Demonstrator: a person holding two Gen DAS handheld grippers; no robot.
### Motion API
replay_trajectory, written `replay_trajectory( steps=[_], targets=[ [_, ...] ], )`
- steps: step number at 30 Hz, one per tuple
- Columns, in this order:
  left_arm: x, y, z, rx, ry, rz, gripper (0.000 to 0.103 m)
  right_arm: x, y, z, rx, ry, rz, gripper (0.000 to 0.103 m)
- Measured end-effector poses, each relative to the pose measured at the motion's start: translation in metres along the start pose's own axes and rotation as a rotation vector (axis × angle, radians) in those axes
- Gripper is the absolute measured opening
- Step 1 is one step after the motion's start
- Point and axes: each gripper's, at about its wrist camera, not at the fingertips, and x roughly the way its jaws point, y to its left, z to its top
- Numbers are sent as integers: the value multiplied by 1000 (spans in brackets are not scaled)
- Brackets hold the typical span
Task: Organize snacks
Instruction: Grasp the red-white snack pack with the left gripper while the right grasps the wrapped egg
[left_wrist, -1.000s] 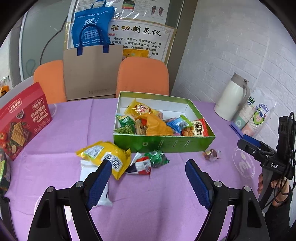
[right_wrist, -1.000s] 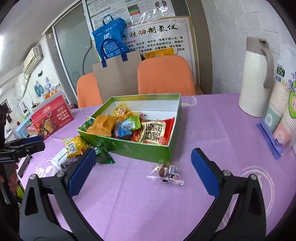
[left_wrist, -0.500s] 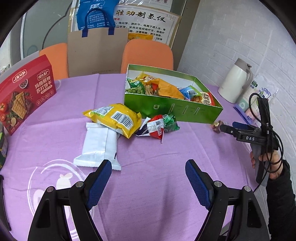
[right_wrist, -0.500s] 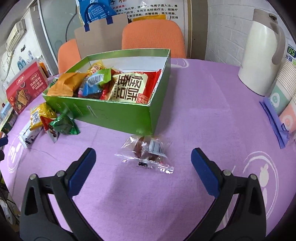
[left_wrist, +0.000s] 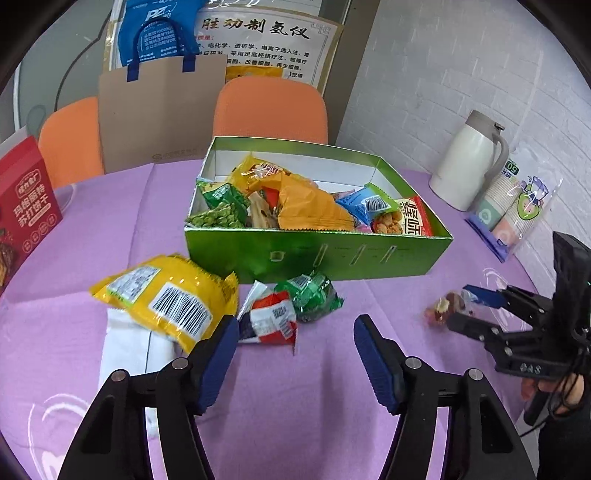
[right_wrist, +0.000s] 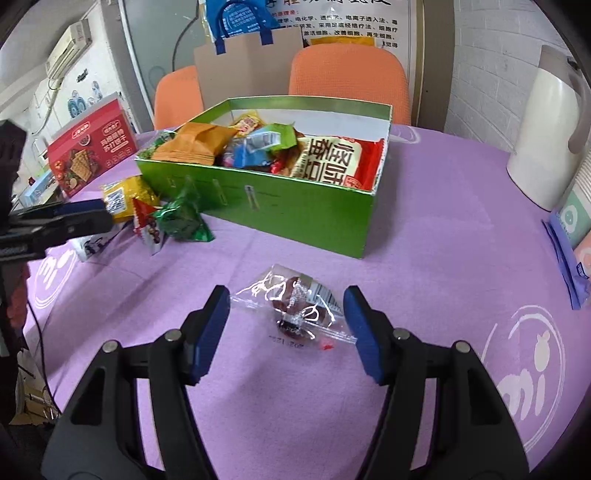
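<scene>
A green box (left_wrist: 332, 258) full of snack packets stands on the purple table; it also shows in the right wrist view (right_wrist: 295, 206). In front of it lie a yellow packet (left_wrist: 166, 291), a white packet (left_wrist: 125, 343), a red-and-white packet (left_wrist: 269, 321) and a green packet (left_wrist: 314, 295). My left gripper (left_wrist: 295, 354) is open, just before the red-and-white packet. A clear packet with a dark snack (right_wrist: 299, 306) lies between the fingers of my open right gripper (right_wrist: 286, 328), untouched.
A white thermos jug (left_wrist: 469, 162) and a sleeve of paper cups (left_wrist: 517, 206) stand at the right. A red biscuit box (left_wrist: 26, 210) stands at the left. Orange chairs (left_wrist: 269, 107) and a paper bag (left_wrist: 159, 110) are behind the table.
My left gripper has moved forward toward the loose packets. My right gripper has moved down and forward, so the clear packet now lies between its fingers.
</scene>
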Motion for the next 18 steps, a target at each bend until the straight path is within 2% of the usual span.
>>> replay_trajectory(
  steps=[2, 6, 7, 18],
  targets=[
    [16, 2, 6, 9, 21, 17, 64, -3, 1, -1, 2, -5, 7, 65],
    [44, 10, 3, 14, 108, 44, 46, -5, 2, 0, 12, -8, 6, 65],
    [49, 11, 0, 21, 126, 51, 44, -5, 2, 0, 13, -8, 8, 65],
    [50, 8, -9, 24, 128, 19, 46, 4, 6, 2, 23, 5, 35, 65]
  ],
)
